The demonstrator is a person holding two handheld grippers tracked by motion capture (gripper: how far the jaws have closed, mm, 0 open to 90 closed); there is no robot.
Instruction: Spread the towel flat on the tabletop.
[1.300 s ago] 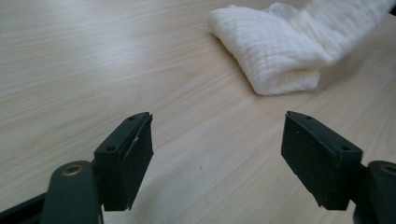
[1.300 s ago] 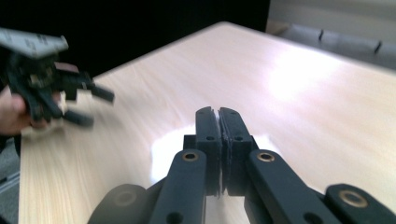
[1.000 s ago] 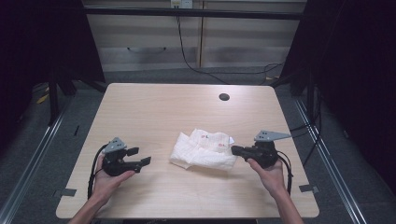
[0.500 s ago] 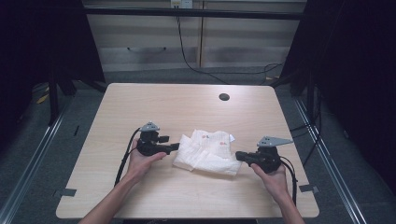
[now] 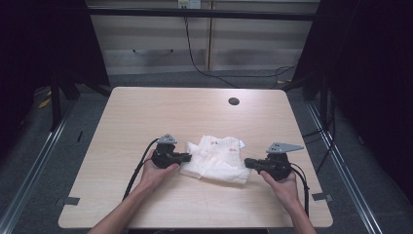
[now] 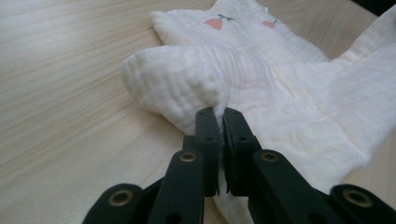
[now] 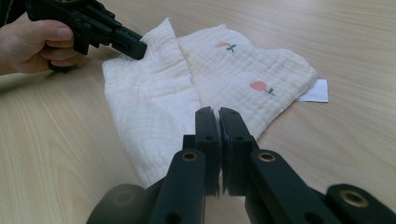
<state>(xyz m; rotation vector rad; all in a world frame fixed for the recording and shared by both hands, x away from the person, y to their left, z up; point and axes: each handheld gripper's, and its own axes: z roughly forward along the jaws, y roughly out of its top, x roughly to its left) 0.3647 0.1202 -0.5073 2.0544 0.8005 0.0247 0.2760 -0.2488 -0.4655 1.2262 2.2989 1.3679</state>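
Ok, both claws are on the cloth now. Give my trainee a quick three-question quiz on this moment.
1. True or false: the left claw is shut on a fold of the white cloth.
2. Which edge of the cloth does the right claw pinch in the high view: A) far edge, B) right edge, C) left edge?
3. What lies on the table beside the cloth in the right gripper view?

Key: 1 true. 2 B. 3 a small white tag.
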